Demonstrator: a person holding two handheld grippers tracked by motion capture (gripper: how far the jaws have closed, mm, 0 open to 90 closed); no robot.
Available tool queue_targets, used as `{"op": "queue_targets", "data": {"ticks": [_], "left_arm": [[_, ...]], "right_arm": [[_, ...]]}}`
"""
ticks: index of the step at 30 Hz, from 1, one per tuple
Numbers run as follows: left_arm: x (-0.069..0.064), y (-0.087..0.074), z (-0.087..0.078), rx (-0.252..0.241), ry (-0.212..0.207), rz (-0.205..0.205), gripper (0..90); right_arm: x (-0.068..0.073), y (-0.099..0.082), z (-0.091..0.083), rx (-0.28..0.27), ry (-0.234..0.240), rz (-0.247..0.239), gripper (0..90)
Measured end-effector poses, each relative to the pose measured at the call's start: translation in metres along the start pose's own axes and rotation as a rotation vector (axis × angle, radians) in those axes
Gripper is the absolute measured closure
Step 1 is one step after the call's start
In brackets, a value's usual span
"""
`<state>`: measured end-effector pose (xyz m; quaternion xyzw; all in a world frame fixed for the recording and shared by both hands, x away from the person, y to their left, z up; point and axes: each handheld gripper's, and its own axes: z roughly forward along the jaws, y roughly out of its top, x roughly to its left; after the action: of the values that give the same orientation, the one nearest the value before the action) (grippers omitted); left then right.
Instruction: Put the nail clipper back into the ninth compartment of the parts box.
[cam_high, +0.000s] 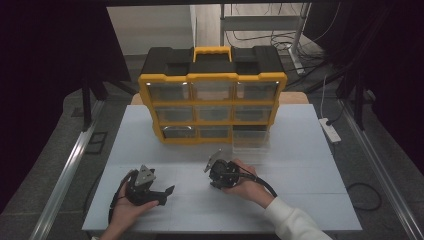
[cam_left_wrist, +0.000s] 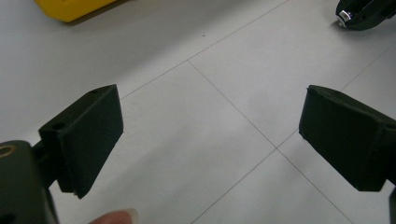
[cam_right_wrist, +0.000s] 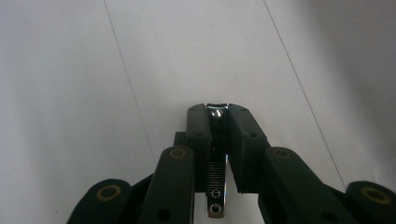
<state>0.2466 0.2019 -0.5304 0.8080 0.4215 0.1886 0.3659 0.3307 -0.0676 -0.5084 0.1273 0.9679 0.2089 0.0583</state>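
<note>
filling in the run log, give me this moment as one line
right gripper: shut on nail clipper | left gripper: open, nothing between jaws | organizer: bottom right drawer pulled out

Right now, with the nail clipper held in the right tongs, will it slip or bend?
The nail clipper looks like polished metal, so probably stiff and rather slippery. The right tongs pinch its thin sides, so it might pivot.
</note>
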Motion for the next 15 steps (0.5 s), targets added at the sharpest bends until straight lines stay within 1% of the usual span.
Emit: {"op": "queue_targets", "data": {"ticks": [4,6,7,15], "left_arm": [[0.000,0.000,0.000,-0.001,0.000,0.001,7.1],[0.000,0.000,0.000,-0.001,0.000,0.000,7.1],[0.000,0.000,0.000,-0.002,0.000,0.000,7.1],[0.001,0.000,0.000,-0.001,0.001,0.004,7.1]], "right_arm": [[0.000,0.000,-0.003,-0.007,0.000,0.004,78.9],[0.000,0.000,-0.007,-0.021,-0.002,0.014,78.9],[-0.001,0.000,-0.009,-0.033,-0.002,0.010,78.9],[-0.001,0.004,-0.038,-0.108,-0.020,0.010,78.9]]}}
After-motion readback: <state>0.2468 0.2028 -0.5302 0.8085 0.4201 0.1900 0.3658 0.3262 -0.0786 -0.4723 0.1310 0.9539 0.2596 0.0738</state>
